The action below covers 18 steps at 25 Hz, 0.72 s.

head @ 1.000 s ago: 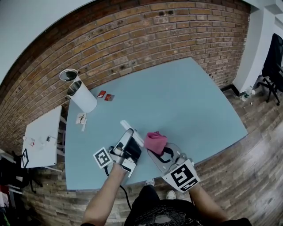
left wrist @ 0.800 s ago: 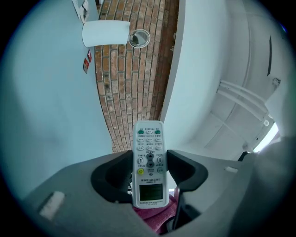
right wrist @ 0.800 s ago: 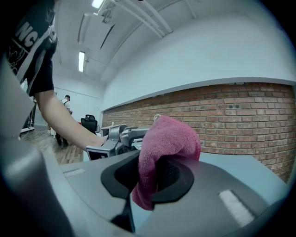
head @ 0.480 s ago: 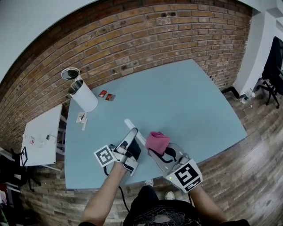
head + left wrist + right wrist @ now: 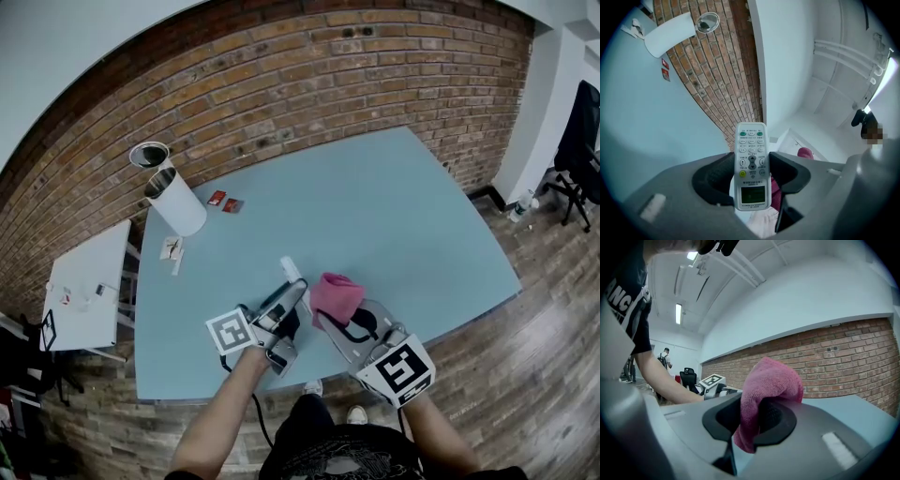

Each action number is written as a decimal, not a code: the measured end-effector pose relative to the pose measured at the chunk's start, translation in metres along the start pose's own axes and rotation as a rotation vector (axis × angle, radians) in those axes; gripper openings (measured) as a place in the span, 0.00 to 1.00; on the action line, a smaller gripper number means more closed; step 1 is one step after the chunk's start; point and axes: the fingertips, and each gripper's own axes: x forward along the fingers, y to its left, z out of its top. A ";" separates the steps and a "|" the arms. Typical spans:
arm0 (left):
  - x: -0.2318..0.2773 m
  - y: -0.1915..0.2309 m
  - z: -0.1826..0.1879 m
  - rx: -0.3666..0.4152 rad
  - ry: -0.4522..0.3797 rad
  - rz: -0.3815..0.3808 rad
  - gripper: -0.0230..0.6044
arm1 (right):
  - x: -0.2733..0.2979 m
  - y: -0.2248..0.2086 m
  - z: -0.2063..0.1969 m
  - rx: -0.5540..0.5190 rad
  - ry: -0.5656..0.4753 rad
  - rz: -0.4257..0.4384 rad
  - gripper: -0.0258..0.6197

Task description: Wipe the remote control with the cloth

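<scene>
Brick wall [image 5: 328,75] backs a pale blue table [image 5: 394,206], and both of the task's things are held up above that table's near edge, close to the person. The left gripper [image 5: 286,298] is clenched on the remote control [image 5: 751,164]: its jaws press the two long sides, the button face is turned to that gripper's camera, and the top end juts out clear of the table. The right gripper [image 5: 750,418] is clamped on the pink cloth [image 5: 766,380], a bunched fold standing up out of its jaws, also lifted off the table.

Over the table's near edge the cloth hangs just beside the remote; whether they touch I cannot tell. Fetching both things looks done. The wiping seems to be at or near its start, with the face, sides and back left to rub, then both to set down on the table
</scene>
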 end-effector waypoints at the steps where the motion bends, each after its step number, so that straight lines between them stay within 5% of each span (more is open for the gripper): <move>1: 0.000 0.001 -0.003 0.007 0.013 0.006 0.41 | 0.000 -0.001 0.001 0.000 -0.003 -0.001 0.13; 18: 0.001 0.002 -0.034 0.254 0.214 0.047 0.41 | -0.008 -0.022 0.022 0.009 -0.077 -0.035 0.13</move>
